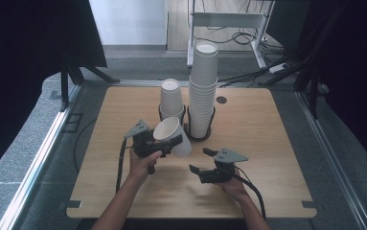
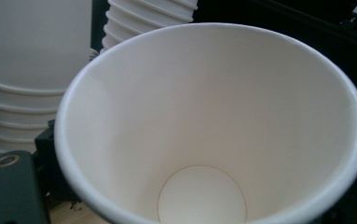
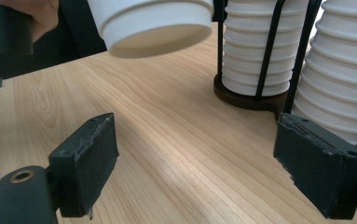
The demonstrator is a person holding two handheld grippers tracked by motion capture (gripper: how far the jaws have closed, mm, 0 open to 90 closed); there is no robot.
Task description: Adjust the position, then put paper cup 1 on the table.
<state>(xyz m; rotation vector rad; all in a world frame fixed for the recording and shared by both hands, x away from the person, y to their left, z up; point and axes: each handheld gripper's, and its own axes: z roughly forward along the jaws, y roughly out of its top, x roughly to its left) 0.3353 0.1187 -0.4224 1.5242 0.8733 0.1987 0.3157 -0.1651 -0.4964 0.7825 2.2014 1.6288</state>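
Observation:
A single white paper cup (image 1: 174, 135) hangs tilted above the wooden table (image 1: 267, 158), its mouth turned toward the person, and my left gripper (image 1: 169, 142) is shut on it. The left gripper view looks straight into the cup (image 2: 213, 116), which is empty. Its base (image 3: 153, 23) hangs over the table in the right gripper view. My right gripper (image 1: 199, 159) rests low near the table's front right. It is open, and only bare wood lies between its jaws (image 3: 199, 168). It points toward the stacks.
A tall stack of cups (image 1: 203, 91) and a short stack (image 1: 171, 98) stand in black wire holders (image 1: 198, 136) just behind the held cup. A round cable hole (image 1: 221, 100) lies at the back right. Black curtains flank the table.

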